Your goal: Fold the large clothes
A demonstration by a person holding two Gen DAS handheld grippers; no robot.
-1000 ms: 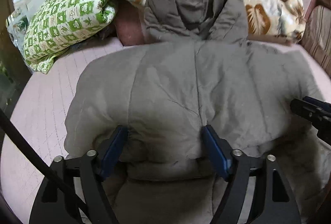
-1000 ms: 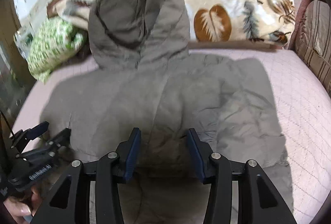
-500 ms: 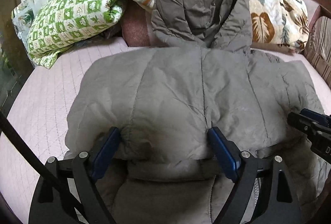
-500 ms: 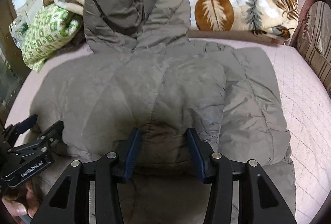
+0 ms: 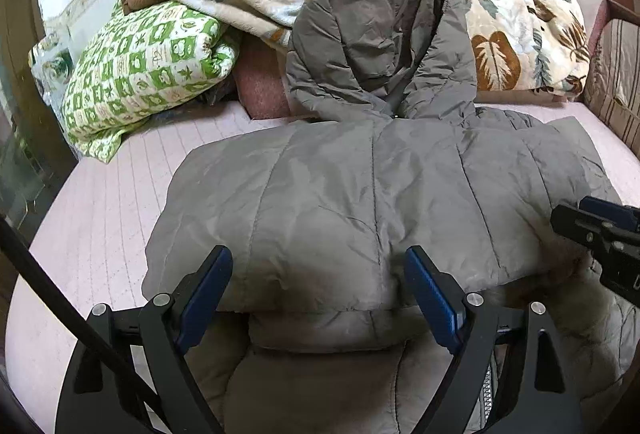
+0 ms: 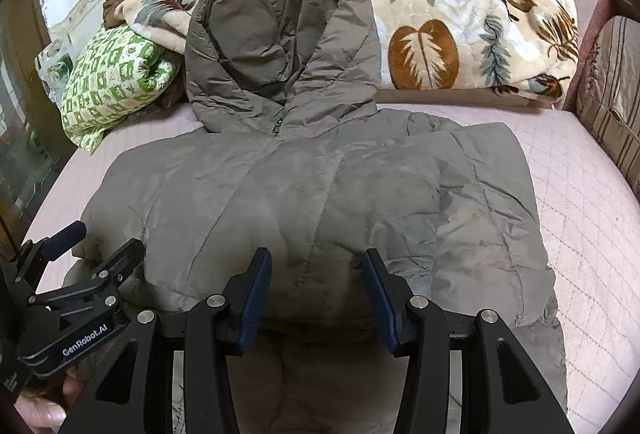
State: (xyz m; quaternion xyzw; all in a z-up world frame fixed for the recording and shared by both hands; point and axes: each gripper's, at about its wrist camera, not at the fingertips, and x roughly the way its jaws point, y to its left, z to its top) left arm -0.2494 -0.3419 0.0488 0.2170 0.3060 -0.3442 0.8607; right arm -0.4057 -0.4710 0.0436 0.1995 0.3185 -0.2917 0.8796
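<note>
A grey-brown hooded puffer jacket [image 5: 360,193] lies back-up on a pink quilted bed [image 5: 100,213], its lower part folded up over the body. The hood [image 6: 280,33] rests against the bedding behind. My left gripper [image 5: 320,274] stands open at the near folded edge, its blue pads wide on either side of the fold without pressing it. In the right wrist view it shows at the lower left [image 6: 104,240]. My right gripper [image 6: 318,270] is shut on a bunched part of the same folded edge, further right. Its tip shows at the right edge of the left wrist view [image 5: 592,218].
A green-and-white checked pillow [image 5: 144,65] lies at the back left, and a cream leaf-print blanket [image 6: 460,13] is piled along the back. A striped cushion [image 6: 608,93] borders the right side. Bare pink quilt [image 6: 580,234] lies to the right of the jacket. A hand [image 6: 36,410] holds the left gripper.
The left gripper's fingers have spread wider off the fold and it has drawn back a little. The folded jacket layer has settled flat. The right gripper keeps its hold.
</note>
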